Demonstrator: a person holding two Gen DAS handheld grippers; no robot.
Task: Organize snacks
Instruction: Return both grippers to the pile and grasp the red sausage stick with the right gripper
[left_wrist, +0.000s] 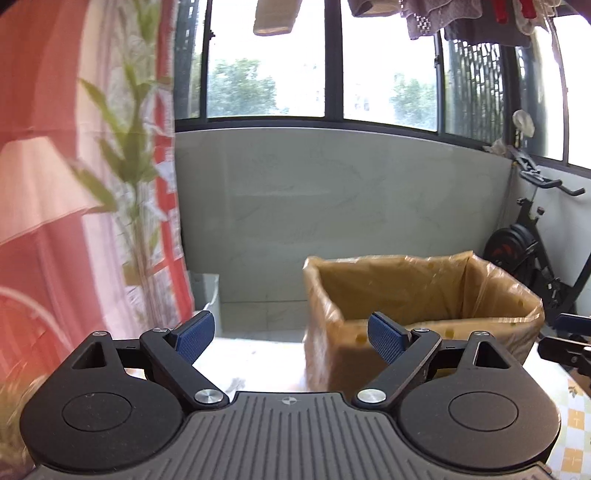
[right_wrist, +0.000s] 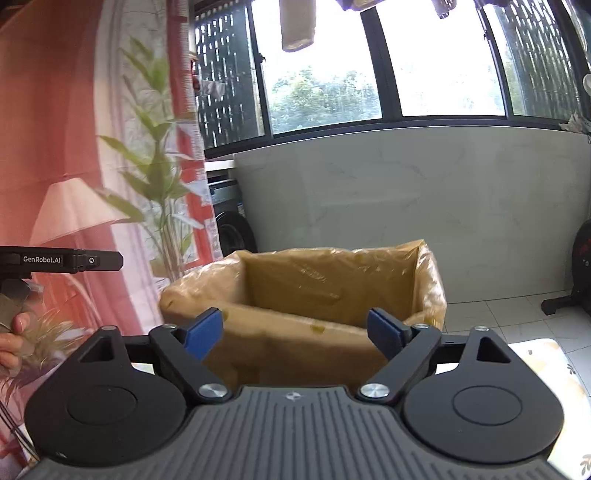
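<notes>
A cardboard box lined with a yellowish plastic bag (left_wrist: 424, 291) stands on the table, ahead and to the right in the left wrist view; it also shows in the right wrist view (right_wrist: 314, 291), straight ahead. My left gripper (left_wrist: 290, 338) is open and empty, level with the box's near left corner. My right gripper (right_wrist: 295, 334) is open and empty, held just in front of the box's near wall. No snacks are in view. The inside bottom of the box is hidden.
A red printed curtain (left_wrist: 55, 184) hangs at the left. Behind are a marble wall (left_wrist: 332, 203), windows and an exercise bike (left_wrist: 535, 258). The table has a patterned cloth (right_wrist: 546, 365). The other gripper's body (right_wrist: 62, 260) and a hand show at left.
</notes>
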